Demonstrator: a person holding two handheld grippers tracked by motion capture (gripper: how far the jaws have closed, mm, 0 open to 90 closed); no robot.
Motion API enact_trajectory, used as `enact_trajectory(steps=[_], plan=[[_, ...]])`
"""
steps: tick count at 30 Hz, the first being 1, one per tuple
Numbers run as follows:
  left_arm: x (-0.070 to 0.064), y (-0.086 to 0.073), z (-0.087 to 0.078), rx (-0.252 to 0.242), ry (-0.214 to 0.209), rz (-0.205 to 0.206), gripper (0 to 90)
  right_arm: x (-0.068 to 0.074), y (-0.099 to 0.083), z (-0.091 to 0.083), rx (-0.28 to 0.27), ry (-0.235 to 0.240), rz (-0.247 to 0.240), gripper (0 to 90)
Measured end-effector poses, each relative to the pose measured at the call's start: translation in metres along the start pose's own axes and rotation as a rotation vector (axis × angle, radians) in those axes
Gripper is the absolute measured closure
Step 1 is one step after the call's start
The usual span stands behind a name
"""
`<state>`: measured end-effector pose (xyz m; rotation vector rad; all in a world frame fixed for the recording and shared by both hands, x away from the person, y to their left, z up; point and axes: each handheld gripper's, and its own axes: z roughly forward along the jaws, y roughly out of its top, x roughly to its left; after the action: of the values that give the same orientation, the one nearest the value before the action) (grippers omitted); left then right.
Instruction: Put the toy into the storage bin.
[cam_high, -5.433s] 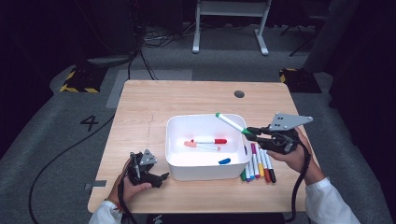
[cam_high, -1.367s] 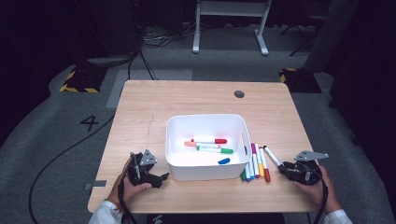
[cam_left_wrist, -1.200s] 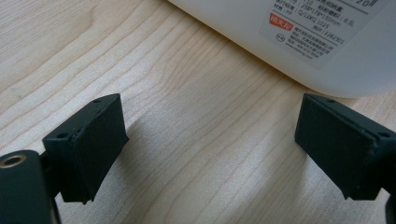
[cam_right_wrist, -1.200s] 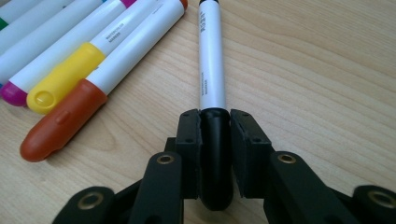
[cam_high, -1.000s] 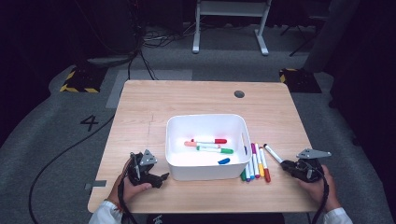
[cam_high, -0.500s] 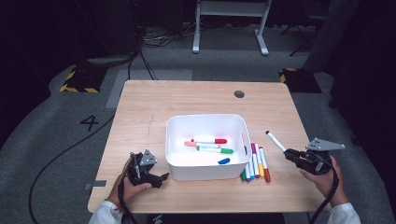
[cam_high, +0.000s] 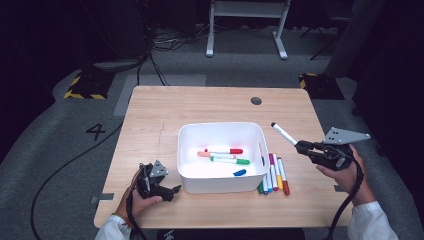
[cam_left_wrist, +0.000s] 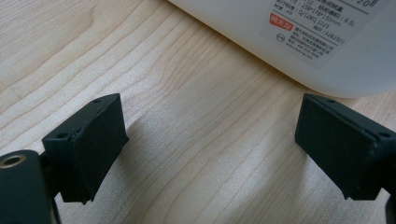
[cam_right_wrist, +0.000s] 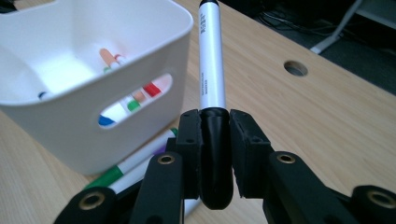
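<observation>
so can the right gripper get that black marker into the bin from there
Probably yes: the right gripper holds the marker raised beside the bin, whose top is open, with nothing between them.

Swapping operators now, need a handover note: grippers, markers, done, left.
Right gripper: shut on the black-capped marker, held above the table right of the white bin.
Left gripper: open, idle on the table by the bin's front left corner.
Done: three markers and a blue cap lie in the bin.
Left: drop the held marker in, then the row of markers beside the bin.
</observation>
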<state>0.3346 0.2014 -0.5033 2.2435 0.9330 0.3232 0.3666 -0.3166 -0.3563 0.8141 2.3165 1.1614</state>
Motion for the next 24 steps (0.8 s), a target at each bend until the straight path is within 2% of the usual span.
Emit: enact_trajectory(steps=[5,11,12,13,16,21,24], plan=[[0.0,0.0,0.0,0.0,0.0,0.0,9.0,0.01,0.026,0.01,-0.017,0.045,-0.044,75.2],[0.0,0.0,0.0,0.001,-0.001,0.001,9.1,0.025,0.051,0.026,0.002,0.09,-0.081,75.2],[0.0,0.0,0.0,0.001,-0.001,0.001,9.1,0.026,0.054,0.029,0.002,0.102,-0.1,75.2],[0.0,0.0,0.0,0.001,-0.001,0.001,9.1,0.028,0.057,0.031,0.011,0.1,-0.116,75.2],[0.0,0.0,0.0,-0.001,0.001,0.001,9.1,0.037,0.067,0.04,0.022,0.136,-0.136,75.2],[0.0,0.0,0.0,0.0,0.0,0.001,9.1,0.053,0.08,0.06,0.051,0.185,-0.206,75.2],[0.0,0.0,0.0,-0.001,0.004,0.003,9.1,0.062,0.085,0.071,0.068,0.214,-0.226,75.2]])
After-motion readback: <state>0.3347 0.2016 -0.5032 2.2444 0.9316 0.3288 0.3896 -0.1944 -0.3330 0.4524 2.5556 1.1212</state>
